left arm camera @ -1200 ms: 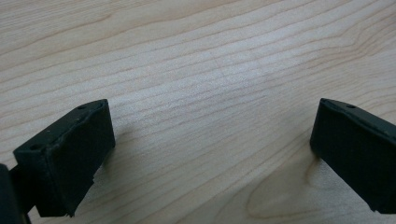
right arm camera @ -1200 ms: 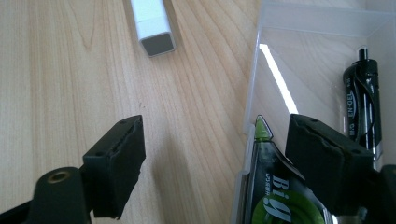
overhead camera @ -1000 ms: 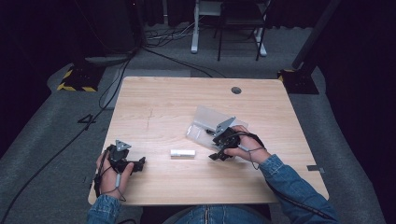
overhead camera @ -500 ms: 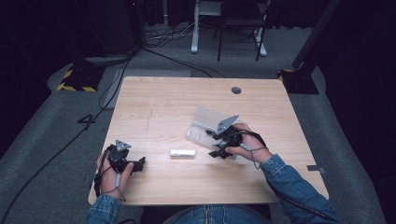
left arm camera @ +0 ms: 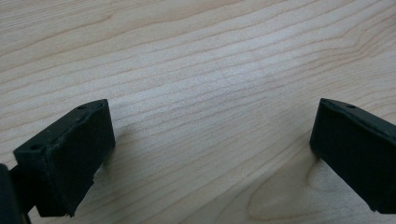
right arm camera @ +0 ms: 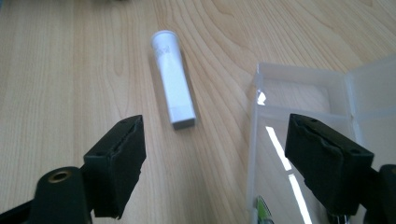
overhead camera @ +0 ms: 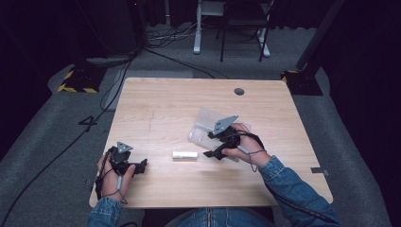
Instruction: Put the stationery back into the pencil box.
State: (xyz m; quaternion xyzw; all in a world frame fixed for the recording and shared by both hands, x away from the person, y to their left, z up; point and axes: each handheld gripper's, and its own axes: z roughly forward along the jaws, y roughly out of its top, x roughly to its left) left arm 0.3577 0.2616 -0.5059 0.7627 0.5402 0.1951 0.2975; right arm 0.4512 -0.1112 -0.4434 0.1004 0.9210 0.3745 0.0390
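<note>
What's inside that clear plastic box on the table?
The clear plastic box lies open; the compartments in sight look empty. Something small and green sits at its near edge. The right hand-held gripper hides the rest.

A small white tube [right arm camera: 173,79] lies flat on the tabletop [overhead camera: 165,104], its round cap end at one end and its flat crimped end at the other. Just beside it a clear plastic box [right arm camera: 303,116] sits open, lid folded back.

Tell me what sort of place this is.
Probably a recording studio or lab, not a home: a bare wooden table on grey carpet, black curtains around it, loose cables on the floor, and yellow-black hazard tape on a stand base.
</note>
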